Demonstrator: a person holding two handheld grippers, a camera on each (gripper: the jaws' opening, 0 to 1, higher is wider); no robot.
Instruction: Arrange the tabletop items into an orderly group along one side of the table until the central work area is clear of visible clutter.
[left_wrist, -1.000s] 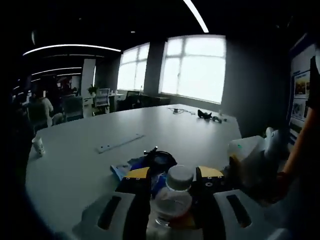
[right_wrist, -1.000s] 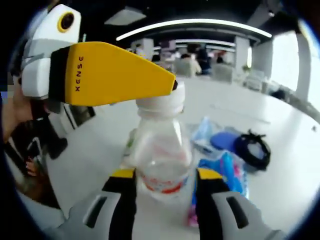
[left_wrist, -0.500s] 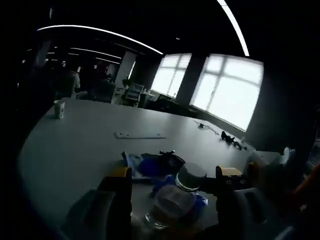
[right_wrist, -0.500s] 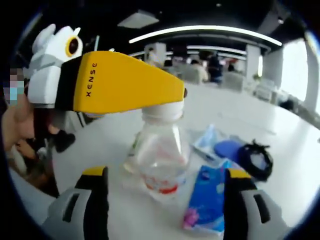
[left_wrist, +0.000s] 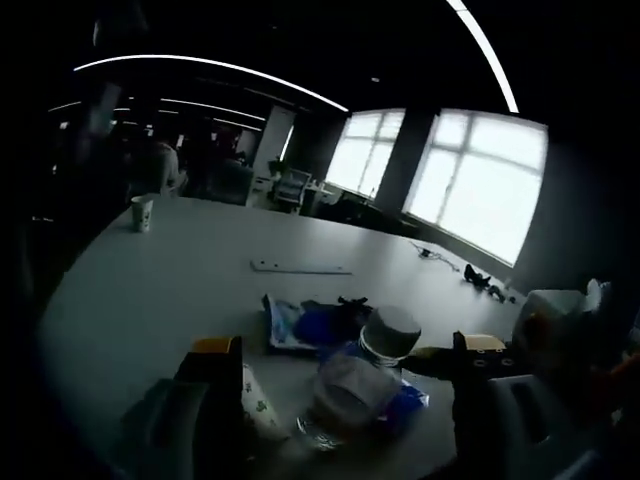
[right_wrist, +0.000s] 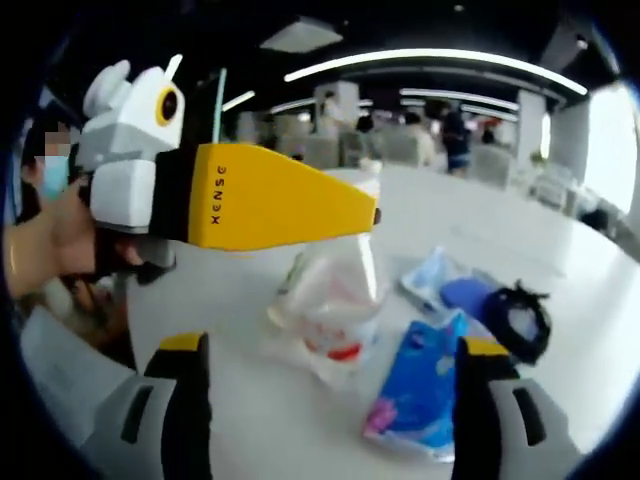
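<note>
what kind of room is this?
Probably an open-plan office or meeting area: a large pale table, big windows, strip ceiling lights, and people among chairs and desks in the background.

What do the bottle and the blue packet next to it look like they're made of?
The bottle looks like thin clear plastic: the table shows through its walls, and it has a pale cap and a red label band. The blue packet looks like soft glossy plastic film, going by its sheen and limp, wrinkled edges; what's inside I can't tell.
</note>
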